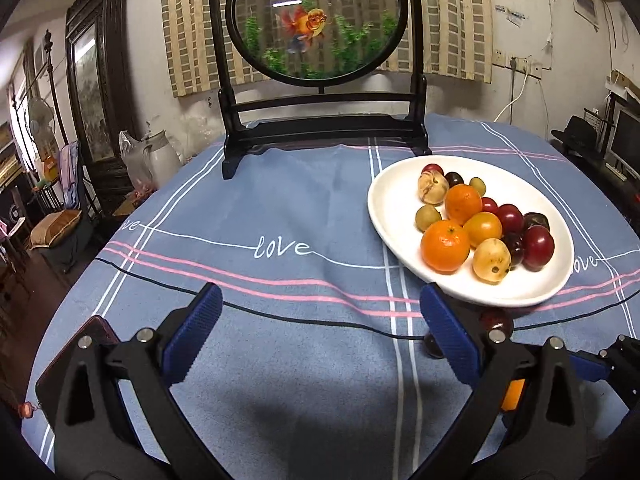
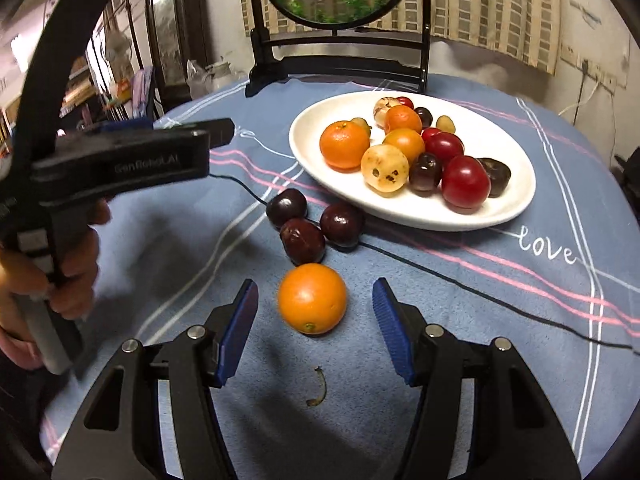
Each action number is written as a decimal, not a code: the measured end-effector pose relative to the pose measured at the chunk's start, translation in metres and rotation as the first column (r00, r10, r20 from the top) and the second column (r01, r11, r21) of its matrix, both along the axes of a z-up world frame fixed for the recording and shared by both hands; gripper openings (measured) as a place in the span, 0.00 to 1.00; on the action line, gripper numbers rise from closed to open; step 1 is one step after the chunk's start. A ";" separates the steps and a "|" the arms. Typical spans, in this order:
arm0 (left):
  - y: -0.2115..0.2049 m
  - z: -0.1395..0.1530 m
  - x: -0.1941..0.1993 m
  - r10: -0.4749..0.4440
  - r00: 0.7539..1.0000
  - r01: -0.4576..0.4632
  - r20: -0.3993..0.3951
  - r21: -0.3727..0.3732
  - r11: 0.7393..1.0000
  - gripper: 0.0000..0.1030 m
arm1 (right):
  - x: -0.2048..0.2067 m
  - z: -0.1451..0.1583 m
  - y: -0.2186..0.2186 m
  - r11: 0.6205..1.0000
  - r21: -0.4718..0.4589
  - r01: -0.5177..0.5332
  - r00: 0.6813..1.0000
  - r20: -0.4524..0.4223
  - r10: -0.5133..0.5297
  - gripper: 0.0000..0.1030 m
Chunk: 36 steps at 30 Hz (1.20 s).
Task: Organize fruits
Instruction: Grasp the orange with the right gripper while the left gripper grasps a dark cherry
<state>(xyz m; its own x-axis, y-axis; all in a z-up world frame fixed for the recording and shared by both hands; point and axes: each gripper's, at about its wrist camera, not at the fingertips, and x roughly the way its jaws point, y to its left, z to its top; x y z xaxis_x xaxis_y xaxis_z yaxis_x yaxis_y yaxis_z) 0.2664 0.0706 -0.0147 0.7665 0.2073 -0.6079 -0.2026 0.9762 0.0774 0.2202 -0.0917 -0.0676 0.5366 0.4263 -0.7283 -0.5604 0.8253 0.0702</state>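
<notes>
**Loose orange between the right fingers, plate half filled**

We find one orange lying on the blue tablecloth, off the plate, just ahead of the right gripper. Its blue pads stand wide apart on either side of the fruit, touching nothing; cloth shows on both flanks of the orange. Just beyond it three dark plums sit clustered on the cloth, touching one another, the rightmost close under the near rim of the white plate. A black cable runs across the cloth between plums and plate. A small curled stem lies on the cloth near the right gripper.

The plate holds a heap of oranges, red and dark plums, pale spotted fruits and small green ones, massed toward its right half; its left portion is bare white in the left wrist view.

The left gripper hovers over open cloth, fingers spread wide and holding nothing. Its right pad sits just before the plate's near rim. In the right wrist view a hand grips its handle, well left of the fruit.

A dark wooden stand with a round goldfish panel occupies the far table edge, behind the plate.
</notes>
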 end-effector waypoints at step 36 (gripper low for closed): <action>-0.073 -0.026 -0.010 -0.476 0.871 0.478 -0.123 -0.020 0.878 0.36 | 0.039 0.012 -0.058 0.956 0.208 0.208 0.974 -0.133 -0.183 0.37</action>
